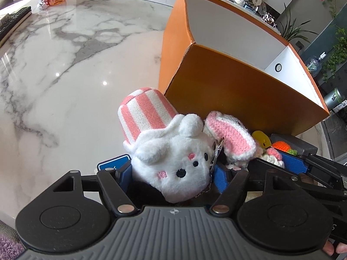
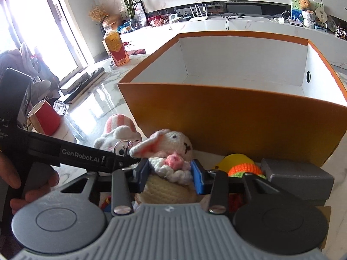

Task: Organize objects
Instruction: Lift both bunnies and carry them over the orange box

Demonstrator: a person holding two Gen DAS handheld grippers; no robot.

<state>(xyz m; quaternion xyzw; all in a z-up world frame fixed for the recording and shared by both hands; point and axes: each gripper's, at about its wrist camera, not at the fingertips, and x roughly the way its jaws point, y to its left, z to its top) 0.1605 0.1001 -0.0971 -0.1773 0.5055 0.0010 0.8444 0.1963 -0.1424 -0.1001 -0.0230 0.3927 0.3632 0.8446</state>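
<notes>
Plush toys are bunched on the marble worktop just in front of the near wall of the orange box, which is seen to be empty inside. At the left, the left gripper is spread wide around the white plush bunny with the pink-striped hat; its blue pads flank the head, and a firm pinch cannot be confirmed. The bunny's long axis runs away from the gripper, hat end towards the box's left corner. Just to its right, touching it, the crocheted rabbit stands upright with the right gripper at its ruffled collar, both blue pads pressed against the yarn. Further right lie a yellow piece, an orange crocheted piece and a grey block. Each toy is judged nearest its own gripper; the box opening lies up and beyond both, so a lift over the near wall is called for.
</notes>
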